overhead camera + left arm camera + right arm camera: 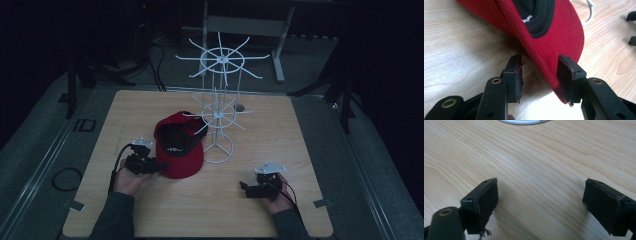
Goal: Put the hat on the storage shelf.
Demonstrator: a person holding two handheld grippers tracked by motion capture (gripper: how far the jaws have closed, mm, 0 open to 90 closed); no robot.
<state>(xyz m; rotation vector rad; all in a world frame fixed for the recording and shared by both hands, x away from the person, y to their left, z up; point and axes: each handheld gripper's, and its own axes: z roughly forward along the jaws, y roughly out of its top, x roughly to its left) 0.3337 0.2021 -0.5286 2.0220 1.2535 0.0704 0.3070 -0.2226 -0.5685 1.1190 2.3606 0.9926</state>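
Cap [179, 145], red with black lining, sits upturned; both grippers' jaws gape apart.

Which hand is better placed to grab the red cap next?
Left. The left tool already straddles the red cap brim with its jaws open. The right tool sits open over bare table, away from the cap.
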